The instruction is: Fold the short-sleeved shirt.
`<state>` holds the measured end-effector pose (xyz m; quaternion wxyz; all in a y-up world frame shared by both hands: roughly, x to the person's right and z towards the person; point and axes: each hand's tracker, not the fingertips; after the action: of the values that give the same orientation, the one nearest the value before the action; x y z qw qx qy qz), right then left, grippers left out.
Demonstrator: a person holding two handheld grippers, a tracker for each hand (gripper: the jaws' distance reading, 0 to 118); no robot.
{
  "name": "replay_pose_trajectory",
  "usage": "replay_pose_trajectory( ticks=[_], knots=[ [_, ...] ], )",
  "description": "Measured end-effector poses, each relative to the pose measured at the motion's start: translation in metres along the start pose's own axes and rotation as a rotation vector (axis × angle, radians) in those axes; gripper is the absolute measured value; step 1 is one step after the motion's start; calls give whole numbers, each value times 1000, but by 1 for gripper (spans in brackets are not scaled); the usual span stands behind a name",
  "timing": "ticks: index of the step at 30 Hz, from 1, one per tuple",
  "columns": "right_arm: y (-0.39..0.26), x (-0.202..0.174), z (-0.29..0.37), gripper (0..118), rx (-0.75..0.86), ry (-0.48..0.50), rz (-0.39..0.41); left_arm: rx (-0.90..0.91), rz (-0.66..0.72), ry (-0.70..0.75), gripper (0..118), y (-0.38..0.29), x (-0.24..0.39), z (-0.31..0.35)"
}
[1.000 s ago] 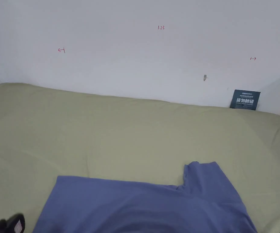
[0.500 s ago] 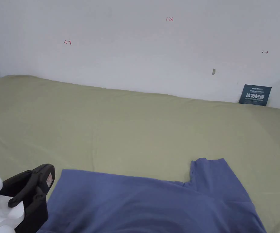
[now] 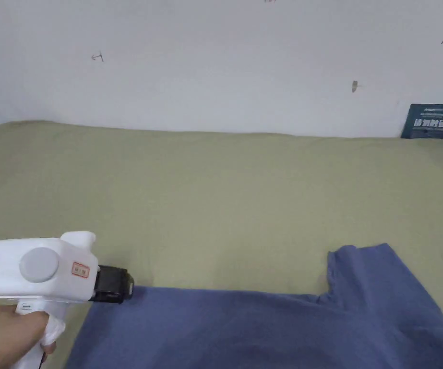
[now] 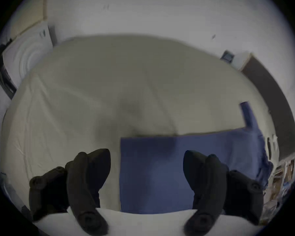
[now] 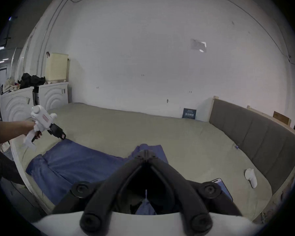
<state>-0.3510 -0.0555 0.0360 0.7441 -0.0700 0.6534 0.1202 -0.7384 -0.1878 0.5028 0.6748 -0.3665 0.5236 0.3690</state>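
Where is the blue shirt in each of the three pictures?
Head view: the blue shirt lies along the bottom, from centre to right.
Left gripper view: the shirt is low and right, between the open jaws.
Right gripper view: the shirt is lower left.
Shared landmark: the green bed sheet under it.

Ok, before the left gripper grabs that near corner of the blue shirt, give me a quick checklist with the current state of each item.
1. Left gripper open: ok, jaws stand wide apart.
2. Left gripper lined up with the shirt corner: ok, the corner edge lies between the jaws.
3. Jaws already touching the cloth: cannot tell, the left gripper view is blurred.
4. Shirt lying flat on the green sheet: ok along the far edge; a sleeve sticks out.
5. Right gripper shut: ok, tips meet.
6. Right gripper holding shirt fabric: cannot tell.
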Motion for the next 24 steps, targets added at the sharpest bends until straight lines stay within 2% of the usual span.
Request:
replay_pose_trajectory(
  ticks=[2, 4, 5, 6, 8, 9, 10, 11, 12, 13, 14, 16, 19, 20, 21, 23, 24],
  knots=[
    [-3, 8, -12, 0, -50, 11, -26, -31, 17, -26, 89, -3, -3, -20],
    [-3, 20, -36, 0, -126, 17, -59, -13, 8, -24, 67, -19, 16, -14],
    [-4, 29, -52, 0, -164, 32, -78, -8, 4, -18, 67, -22, 21, -13],
    [-2, 40, -73, 0, -221, 47, -98, 23, -14, 67, 62, -26, 26, -8],
    [3, 62, -128, 0, -380, 69, -148, 18, -52, 80, 39, -22, 7, -18],
    [2, 72, -160, 4, -455, 101, -170, 11, -40, 23, 19, -21, 1, -16],
    [2, 83, -189, 15, -534, 122, -188, 9, -17, -18, 6, -20, -2, -14],
    [0, 86, -218, 38, -621, 89, -147, 8, 5, -38, 6, -20, -4, -12],
    [-4, 88, -250, 71, -724, 90, -116, 11, -11, -10, 6, -17, 4, -8],
    [-12, 93, -273, 82, -771, 54, -68, 13, -39, 1, 6, -17, 4, -8],
    [-16, 96, -295, 79, -811, 47, -48, 10, -65, 10, 6, -17, 4, -8],
    [-24, 100, -331, 78, -918, 14, -63, -1, -71, 18, 6, -15, 9, -12],
    [-41, 101, -365, 76, -1027, -10, -214, -9, -64, 18, 6, -13, 8, -15],
    [-45, 101, -370, 71, -1028, 18, -240, -14, -62, 17, 6, -14, 17, -16],
    [-42, 90, -361, 53, -1021, 40, -252, -19, -59, 18, 6, -14, 17, -18],
    [-40, 78, -361, 0, -1034, 22, -207, -23, -54, 17, 6, -15, 16, -19],
    [-39, 73, -362, 0, -1039, 7, -170, -25, -49, 14, 6, -12, 15, -21]
  ],
)
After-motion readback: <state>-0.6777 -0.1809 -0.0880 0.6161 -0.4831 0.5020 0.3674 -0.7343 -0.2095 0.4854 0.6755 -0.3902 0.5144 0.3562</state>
